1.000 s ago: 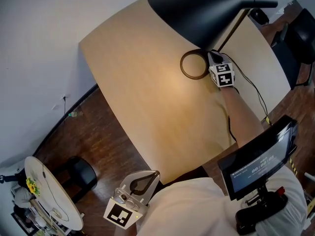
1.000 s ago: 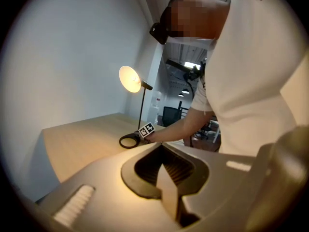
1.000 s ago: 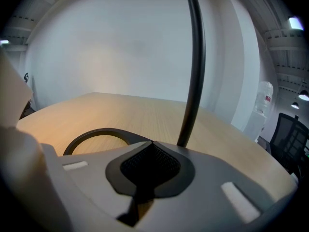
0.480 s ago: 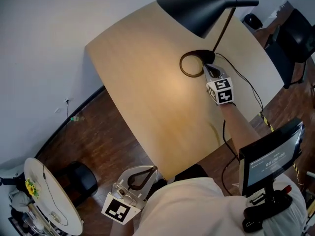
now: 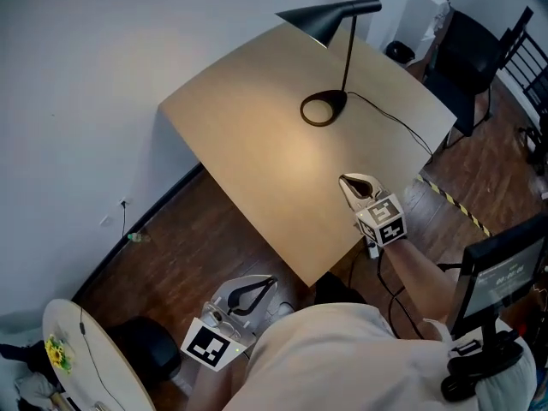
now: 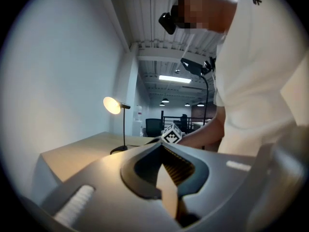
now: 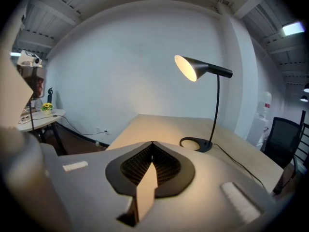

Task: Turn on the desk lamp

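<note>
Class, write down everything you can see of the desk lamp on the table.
The desk lamp is black, seemingly matte metal. A cone-shaped shade, tilted downward, tops a thin upright stem rising from an open ring base. It is lit: the shade's inside glows and warm light pools on the wooden table. It stands toward the table's far end from the person, with a dark cord trailing from the base across the tabletop. Only the table touches it.

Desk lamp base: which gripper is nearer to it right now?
Right. The right gripper hovers over the table near its front edge, apart from the lamp base. The left gripper hangs off the table, by the person's body, farther away.
</note>
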### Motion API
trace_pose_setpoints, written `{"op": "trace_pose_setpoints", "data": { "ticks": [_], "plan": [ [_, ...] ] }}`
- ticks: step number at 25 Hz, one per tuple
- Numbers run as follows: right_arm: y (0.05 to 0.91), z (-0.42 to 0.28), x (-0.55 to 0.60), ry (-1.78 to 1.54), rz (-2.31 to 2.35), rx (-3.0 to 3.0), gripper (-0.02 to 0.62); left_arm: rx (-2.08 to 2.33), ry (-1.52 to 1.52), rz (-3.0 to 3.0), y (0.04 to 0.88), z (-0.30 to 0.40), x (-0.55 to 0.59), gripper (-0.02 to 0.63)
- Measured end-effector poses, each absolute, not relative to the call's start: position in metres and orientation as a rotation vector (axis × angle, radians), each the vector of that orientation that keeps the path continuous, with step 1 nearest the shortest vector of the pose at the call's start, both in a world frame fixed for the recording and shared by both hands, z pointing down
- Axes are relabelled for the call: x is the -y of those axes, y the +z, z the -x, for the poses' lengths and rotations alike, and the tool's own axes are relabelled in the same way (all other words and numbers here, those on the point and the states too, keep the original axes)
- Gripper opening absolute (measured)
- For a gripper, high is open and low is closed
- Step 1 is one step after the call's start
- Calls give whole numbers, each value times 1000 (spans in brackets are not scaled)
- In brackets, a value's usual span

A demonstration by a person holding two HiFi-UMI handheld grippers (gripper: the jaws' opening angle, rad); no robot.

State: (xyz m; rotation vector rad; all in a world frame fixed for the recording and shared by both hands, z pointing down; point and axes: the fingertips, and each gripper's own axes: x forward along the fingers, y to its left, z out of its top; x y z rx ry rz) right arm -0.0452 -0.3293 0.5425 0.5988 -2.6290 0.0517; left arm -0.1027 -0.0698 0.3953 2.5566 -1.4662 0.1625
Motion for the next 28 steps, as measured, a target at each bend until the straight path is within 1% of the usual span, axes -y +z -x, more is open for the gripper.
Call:
{"op": "trace_pose_setpoints", "data": {
  "ticks": [7,11,16,22,28],
  "plan": [
    [492,-12,155,99,-655,2673,3,1300,150,-2670,402,88,-26,15],
    [476,-44,103,122,-679,2673,3,1219,157,-2728,407,70,-42,15],
    [451,-86,45,117,-730,2695,3,1198,132,-2769,393,39,-74,15],
    [444,-136,-10,117,-728,2723,3,1187,120,-2796,385,-19,-104,15],
    [430,-207,-70,100,-702,2796,3,1182,61,-2788,380,-100,-154,15]
  ]
}}
